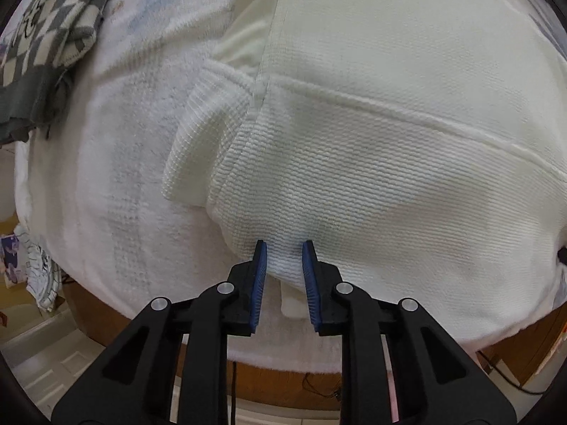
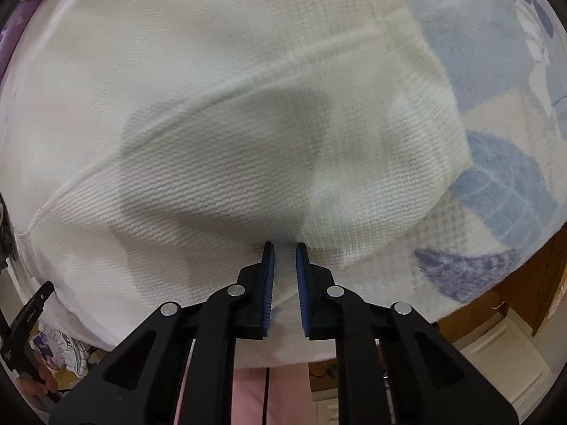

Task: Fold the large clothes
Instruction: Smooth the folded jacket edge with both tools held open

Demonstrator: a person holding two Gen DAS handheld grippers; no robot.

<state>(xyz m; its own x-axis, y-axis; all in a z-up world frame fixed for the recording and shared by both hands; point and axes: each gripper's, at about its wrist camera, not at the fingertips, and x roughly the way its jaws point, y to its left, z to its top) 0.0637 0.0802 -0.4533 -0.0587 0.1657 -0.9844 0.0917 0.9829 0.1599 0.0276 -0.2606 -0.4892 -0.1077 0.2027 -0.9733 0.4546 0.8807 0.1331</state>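
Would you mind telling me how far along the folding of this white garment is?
Early to midway, I'd judge. Done: the white knit garment lies spread on the towel-covered table, its cuffed sleeve laid alongside. In hand: the left gripper and right gripper each straddle its near hem. Left: lifting and folding it over.

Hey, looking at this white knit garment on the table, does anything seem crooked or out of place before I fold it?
Mostly tidy. The white waffle-knit garment lies flat, but its ribbed sleeve cuff is bent back beside the body at the left, not laid straight. A grey-and-white checkered cloth sits crumpled at the far left corner. No damage or spills show.
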